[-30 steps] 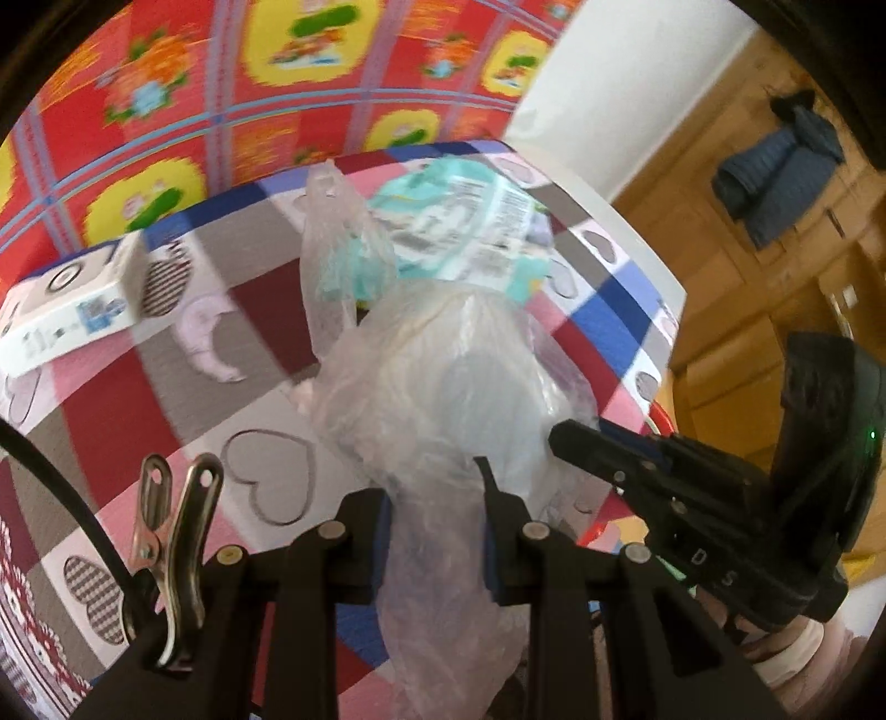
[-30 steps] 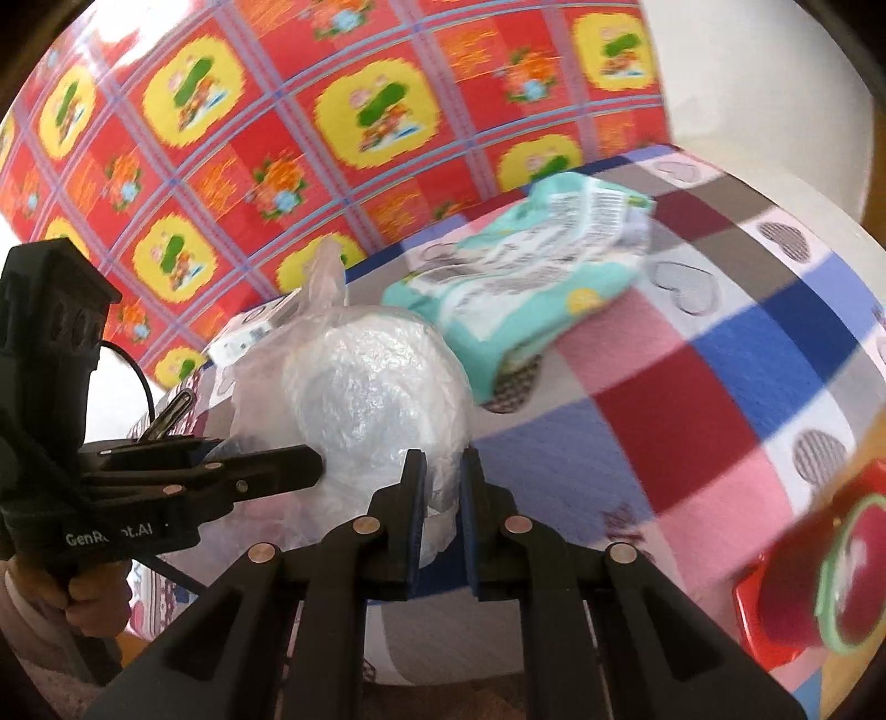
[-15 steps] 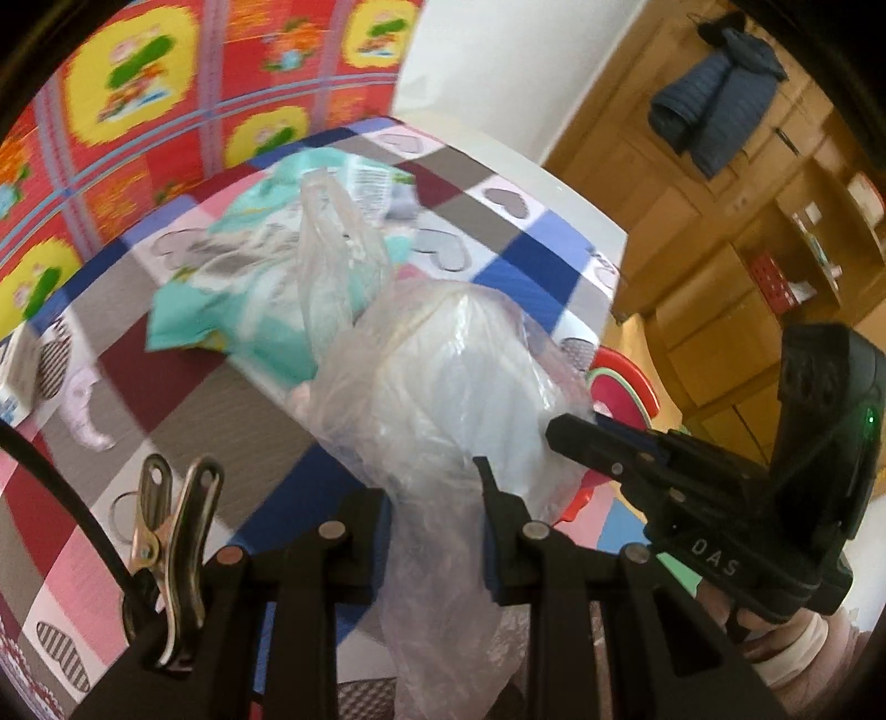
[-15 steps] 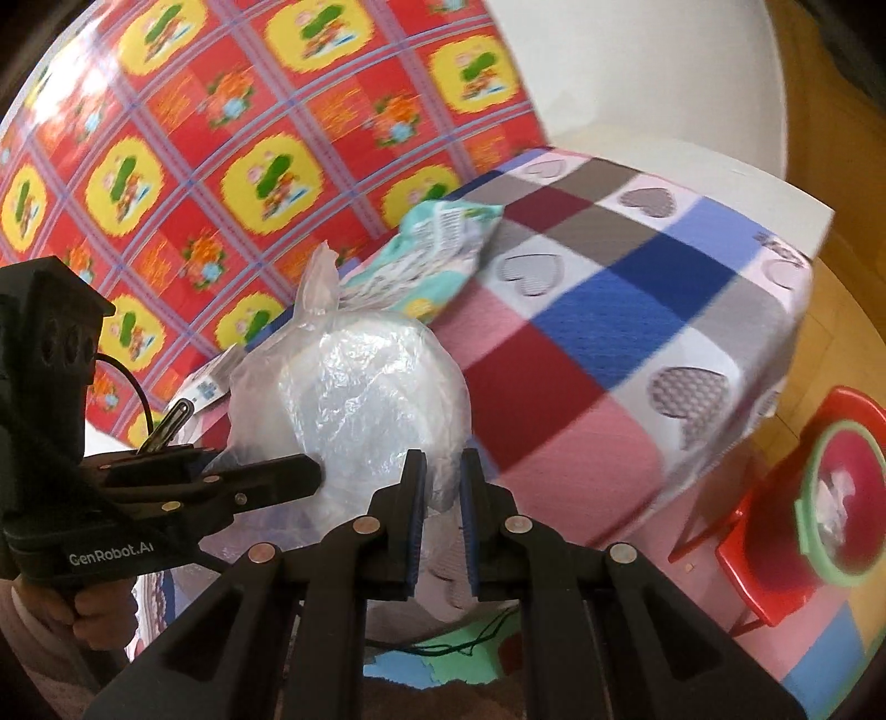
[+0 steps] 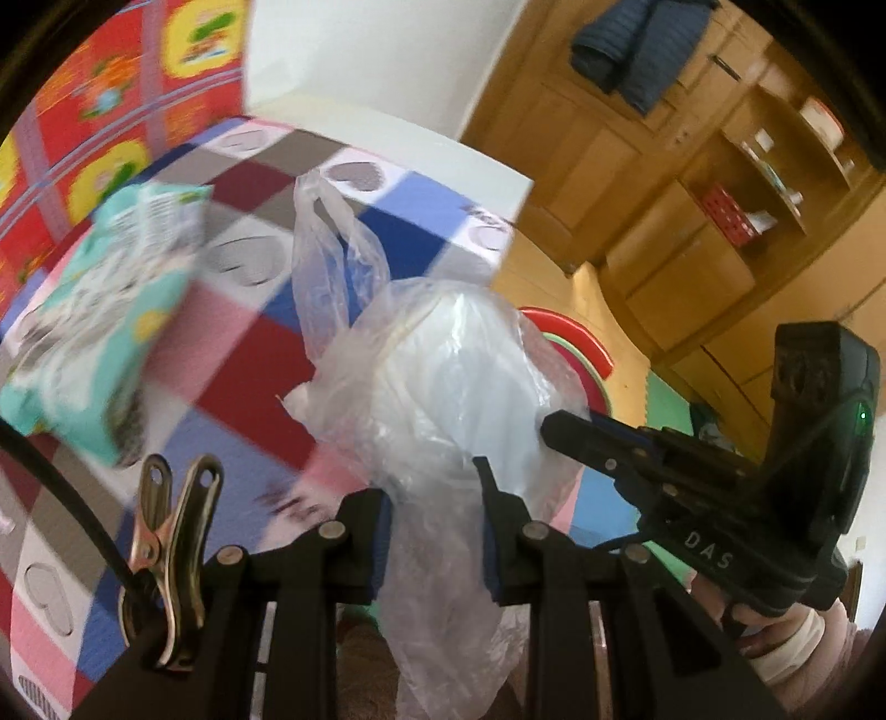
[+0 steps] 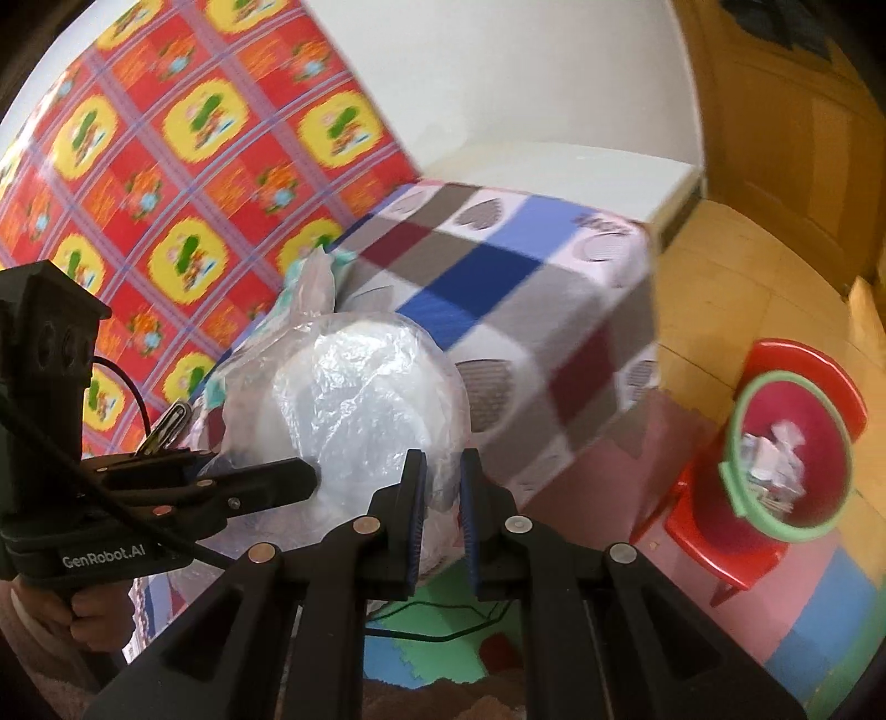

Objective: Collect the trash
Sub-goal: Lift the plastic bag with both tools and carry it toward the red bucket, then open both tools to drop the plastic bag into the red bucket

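Observation:
A clear plastic bag (image 5: 443, 387) with a round white bundle inside hangs between both grippers, over the edge of the checked table (image 6: 526, 288). My left gripper (image 5: 434, 498) is shut on the bag's bunched lower plastic. My right gripper (image 6: 440, 471) is shut on a thin fold of the same bag (image 6: 360, 399). The right gripper's fingers (image 5: 565, 429) press in from the right in the left wrist view. A red bin with a green rim (image 6: 732, 471) holds crumpled trash and stands on a red stool at the right. That bin (image 5: 581, 338) shows partly behind the bag.
A teal wipes pack (image 5: 111, 310) lies on the checked cloth at the left. A red and yellow patterned sheet (image 6: 166, 166) backs the table. Wooden cabinets (image 5: 720, 221) and a hanging blue jacket (image 5: 637, 50) stand at the right. Coloured foam mats (image 6: 819, 609) cover the floor.
Both grippers have carried the bag sideways off the table toward its corner. The teal pack slid to the left of view, and the red bin and floor have come into sight.

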A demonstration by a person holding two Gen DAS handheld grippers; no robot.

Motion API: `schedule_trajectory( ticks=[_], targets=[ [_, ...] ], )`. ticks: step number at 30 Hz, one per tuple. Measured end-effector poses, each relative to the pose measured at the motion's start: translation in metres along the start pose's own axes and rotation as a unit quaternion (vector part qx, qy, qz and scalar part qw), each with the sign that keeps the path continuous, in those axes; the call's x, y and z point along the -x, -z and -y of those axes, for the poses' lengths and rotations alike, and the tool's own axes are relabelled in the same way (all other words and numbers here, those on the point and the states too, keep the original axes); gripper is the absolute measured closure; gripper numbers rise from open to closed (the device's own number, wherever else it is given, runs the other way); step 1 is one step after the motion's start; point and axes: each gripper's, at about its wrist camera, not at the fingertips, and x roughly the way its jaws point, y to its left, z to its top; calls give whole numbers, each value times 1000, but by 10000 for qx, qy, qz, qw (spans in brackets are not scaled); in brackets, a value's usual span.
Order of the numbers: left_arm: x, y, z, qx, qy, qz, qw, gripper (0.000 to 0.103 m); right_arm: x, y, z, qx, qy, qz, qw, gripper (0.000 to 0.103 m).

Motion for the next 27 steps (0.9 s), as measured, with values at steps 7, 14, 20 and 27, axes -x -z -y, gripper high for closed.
schedule_trajectory(
  ticks=[7, 14, 20, 27],
  targets=[
    [-33, -21, 57, -416, 173, -176, 9988, 76, 30, 1, 61, -383, 247, 160, 9988, 89],
    [-71, -37, 117, -800, 340, -374, 9955, 77, 54, 1, 120, -707, 465, 288, 9960, 89],
    [-117, -53, 171, -1158, 347, -533, 9912, 77, 63, 2, 181, -967, 684, 315, 9925, 89],
    [-175, -66, 224, -1535, 421, -748, 9844, 78, 59, 7, 251, -1335, 902, 220, 9867, 89]
  ],
)
